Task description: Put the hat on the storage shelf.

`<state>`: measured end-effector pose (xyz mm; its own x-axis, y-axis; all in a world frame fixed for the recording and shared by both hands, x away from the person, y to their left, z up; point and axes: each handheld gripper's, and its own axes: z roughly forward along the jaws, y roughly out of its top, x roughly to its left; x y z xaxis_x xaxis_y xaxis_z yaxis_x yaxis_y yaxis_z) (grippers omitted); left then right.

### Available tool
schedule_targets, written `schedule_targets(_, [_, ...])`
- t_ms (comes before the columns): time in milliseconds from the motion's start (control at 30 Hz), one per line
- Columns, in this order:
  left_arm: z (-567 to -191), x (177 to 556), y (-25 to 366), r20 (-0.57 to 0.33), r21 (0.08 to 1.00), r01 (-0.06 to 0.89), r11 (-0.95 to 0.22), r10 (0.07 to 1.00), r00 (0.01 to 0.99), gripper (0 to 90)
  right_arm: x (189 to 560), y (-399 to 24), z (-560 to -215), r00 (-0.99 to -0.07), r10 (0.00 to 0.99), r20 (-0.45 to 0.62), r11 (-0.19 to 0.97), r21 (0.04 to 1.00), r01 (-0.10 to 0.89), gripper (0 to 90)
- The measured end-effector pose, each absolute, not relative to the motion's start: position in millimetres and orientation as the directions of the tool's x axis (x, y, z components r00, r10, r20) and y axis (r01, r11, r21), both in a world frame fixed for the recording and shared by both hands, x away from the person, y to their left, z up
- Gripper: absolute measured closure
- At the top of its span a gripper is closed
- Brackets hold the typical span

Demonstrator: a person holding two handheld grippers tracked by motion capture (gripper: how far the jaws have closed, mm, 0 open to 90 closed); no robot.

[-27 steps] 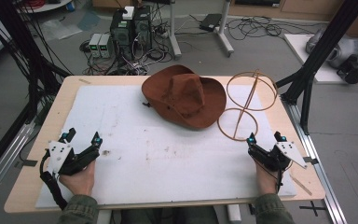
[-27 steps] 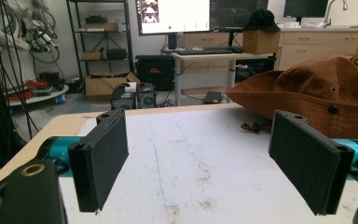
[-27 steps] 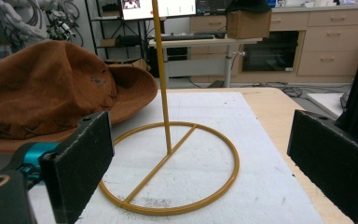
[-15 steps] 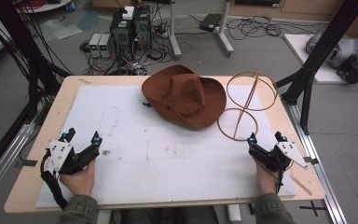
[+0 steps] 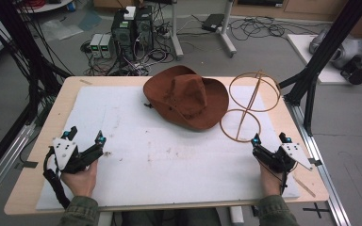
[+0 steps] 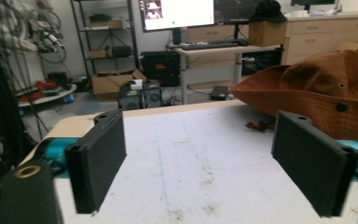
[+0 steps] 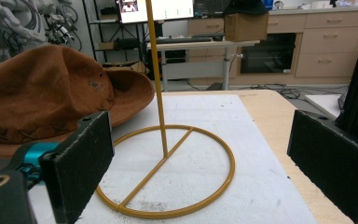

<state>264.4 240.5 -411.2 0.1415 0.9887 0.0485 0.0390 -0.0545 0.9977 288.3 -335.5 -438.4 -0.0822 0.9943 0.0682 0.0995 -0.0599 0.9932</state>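
Resting at the near edge of the table, both grippers sit at their start positions; no object is engaged. The left gripper has its jaws wide apart with nothing between them, aimed across the white mat. The right gripper likewise stands with jaws spread and empty, pointed at the stand.

The hat lies brim-down at the far middle of the mat, just beside the stand, its brim overlapping the stand's base ring in the high view. The stand is upright at the far right.

Judged step: approach, before any grasp. The next move likely calls for reaching forward to the hat brim, closing on it, then lifting it toward the stand's upper ring.
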Motion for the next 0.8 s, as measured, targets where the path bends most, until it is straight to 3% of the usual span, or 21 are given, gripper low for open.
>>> schedule_targets(133, [-413,271,235,0.021,0.993,0.112,-0.046,0.976,0.217,15.8,289,-337,-438,-0.08,0.995,0.052,-0.044,0.995,0.095,6.3])
schedule_targets(500, [-394,290,220,0.054,0.988,0.132,-0.083,0.977,0.208,15.1,289,-340,-433,-0.079,0.995,0.059,-0.05,0.992,0.112,6.4])
schedule_targets(800, [-378,318,198,0.091,0.974,0.179,-0.142,0.96,0.264,14.3,288,-334,-429,-0.102,0.994,0.048,-0.038,0.994,0.106,6.4])
